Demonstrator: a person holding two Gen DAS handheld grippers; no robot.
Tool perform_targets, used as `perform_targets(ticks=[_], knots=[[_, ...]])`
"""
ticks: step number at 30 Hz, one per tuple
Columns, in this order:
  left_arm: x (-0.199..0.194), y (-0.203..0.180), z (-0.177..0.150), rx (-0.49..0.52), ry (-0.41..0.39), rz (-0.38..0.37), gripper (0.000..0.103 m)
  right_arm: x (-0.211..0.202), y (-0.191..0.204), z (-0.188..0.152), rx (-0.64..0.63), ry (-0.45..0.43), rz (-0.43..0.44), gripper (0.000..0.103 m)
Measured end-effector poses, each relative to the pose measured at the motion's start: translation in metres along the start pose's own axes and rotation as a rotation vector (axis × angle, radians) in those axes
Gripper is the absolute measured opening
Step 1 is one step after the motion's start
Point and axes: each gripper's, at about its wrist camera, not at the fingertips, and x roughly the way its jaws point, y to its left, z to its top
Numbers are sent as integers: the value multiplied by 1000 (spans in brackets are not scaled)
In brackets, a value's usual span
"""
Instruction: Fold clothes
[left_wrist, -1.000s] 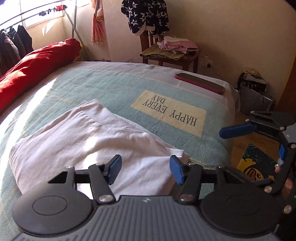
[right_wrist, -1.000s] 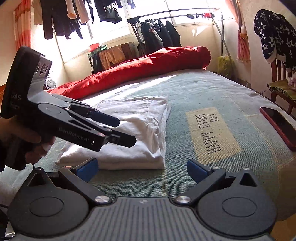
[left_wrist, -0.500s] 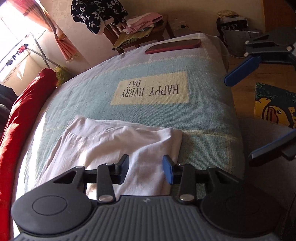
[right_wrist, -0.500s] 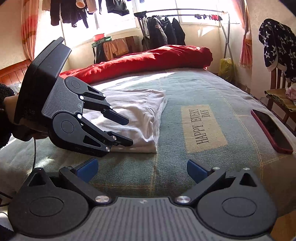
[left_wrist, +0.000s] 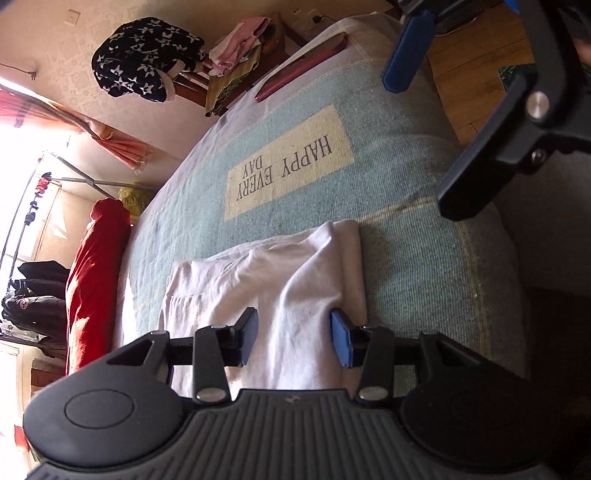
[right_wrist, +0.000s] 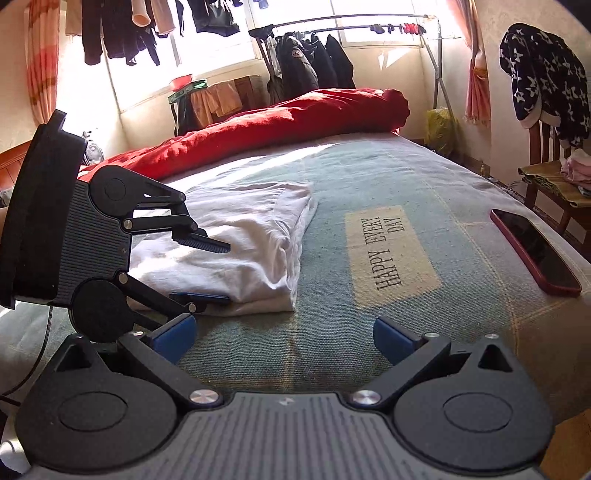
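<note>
A white garment (right_wrist: 240, 236), folded into a thick stack, lies on the blue-green bedspread (right_wrist: 369, 177). My left gripper (right_wrist: 205, 271) is turned on its side at the stack's near left edge. One finger rests over the cloth and the other lies low beside its bottom edge. It is open, and in the left wrist view the white garment (left_wrist: 295, 295) fills the gap of the left gripper (left_wrist: 294, 341). My right gripper (right_wrist: 282, 336) hovers open over bare bedspread just in front of the stack and holds nothing. The right gripper (left_wrist: 436, 122) also shows in the left wrist view's upper right.
A red phone (right_wrist: 535, 254) lies near the bed's right edge. A rolled red duvet (right_wrist: 277, 125) runs along the far side. A chair (right_wrist: 546, 173) with piled clothes stands right of the bed. A "HAPPY EVERY DAY" patch (right_wrist: 388, 254) marks the bedspread between garment and phone.
My left gripper has rolled onto its side and come in at the stack's near edge, with its fingers a little closer together. The right gripper has barely moved.
</note>
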Motion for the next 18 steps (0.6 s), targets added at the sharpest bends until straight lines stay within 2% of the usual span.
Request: perform_targets(ticks=[2, 5, 6, 7, 8, 9, 11, 15, 18], knots=[[3, -14, 0, 81, 0, 27, 36, -1, -2, 0, 3, -5, -5, 103], [7, -30, 2, 175, -8, 80, 37, -1, -4, 0, 13, -4, -10, 103], [9, -28, 3, 162, -10, 87, 42, -1, -5, 0, 16, -4, -11, 103], [11, -26, 6, 138, -12, 90, 42, -1, -6, 0, 20, -4, -12, 103], [13, -23, 8, 114, -14, 93, 38, -1, -7, 0, 23, -3, -14, 103], [13, -22, 9, 100, -21, 93, 25, -1, -7, 0, 25, -4, -15, 103], [9, -20, 8, 80, -42, 89, 9, -4, -7, 0, 22, -10, -17, 103], [-6, -14, 1, 5, -82, 67, 5, -10, -8, 1, 21, -31, -27, 103], [-16, -16, -3, 20, -110, 45, 1, -16, -15, 5, 56, -59, -22, 103]])
